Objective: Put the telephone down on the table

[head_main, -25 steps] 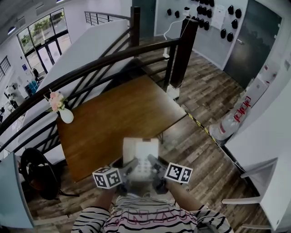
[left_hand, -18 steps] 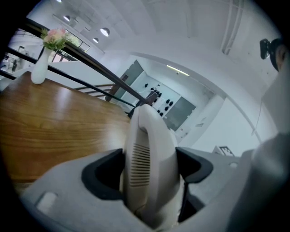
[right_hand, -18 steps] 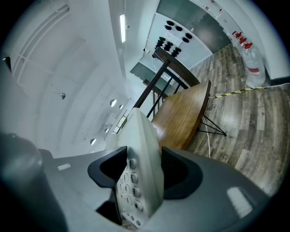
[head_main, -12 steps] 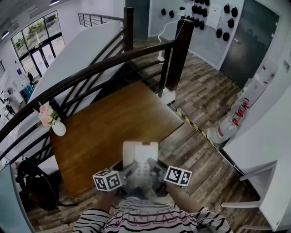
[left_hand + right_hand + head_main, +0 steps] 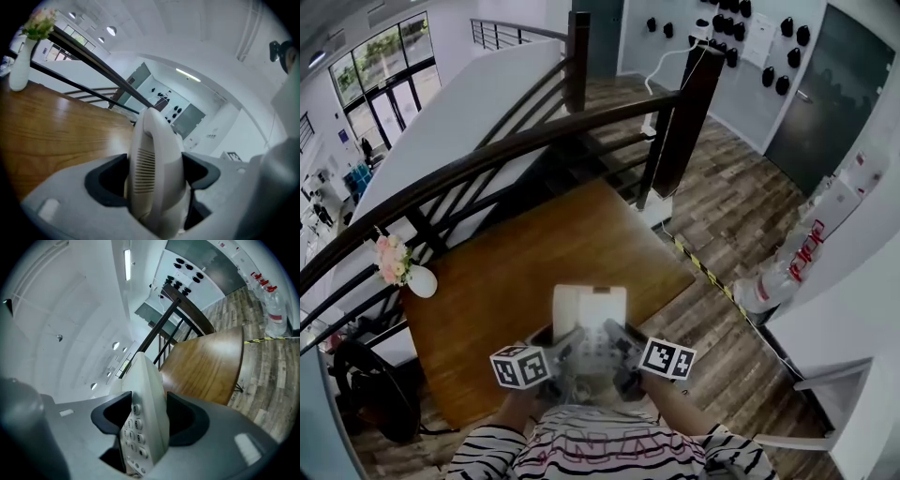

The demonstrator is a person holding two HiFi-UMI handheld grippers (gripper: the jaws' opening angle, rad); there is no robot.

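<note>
A white desk telephone (image 5: 590, 319) hangs in the air over the near edge of the brown wooden table (image 5: 525, 253). My left gripper (image 5: 565, 347) is shut on its left side and my right gripper (image 5: 619, 342) on its right side. The left gripper view has the ribbed handset end of the telephone (image 5: 150, 164) standing between the dark pads of the left gripper (image 5: 154, 176). In the right gripper view the keypad side of the telephone (image 5: 140, 423) sits between the pads of the right gripper (image 5: 147, 416), with the table (image 5: 211, 362) beyond.
A white vase of pink flowers (image 5: 414, 277) stands at the table's left corner. A dark stair railing (image 5: 534, 141) runs behind the table. A black round object (image 5: 370, 384) lies on the floor at the lower left. Water bottles (image 5: 787, 272) and striped floor tape (image 5: 703, 267) are at the right.
Both grippers have carried the telephone toward the table. Earlier it hung level with the near edge; now it reaches over the tabletop. The grip looks unchanged.
</note>
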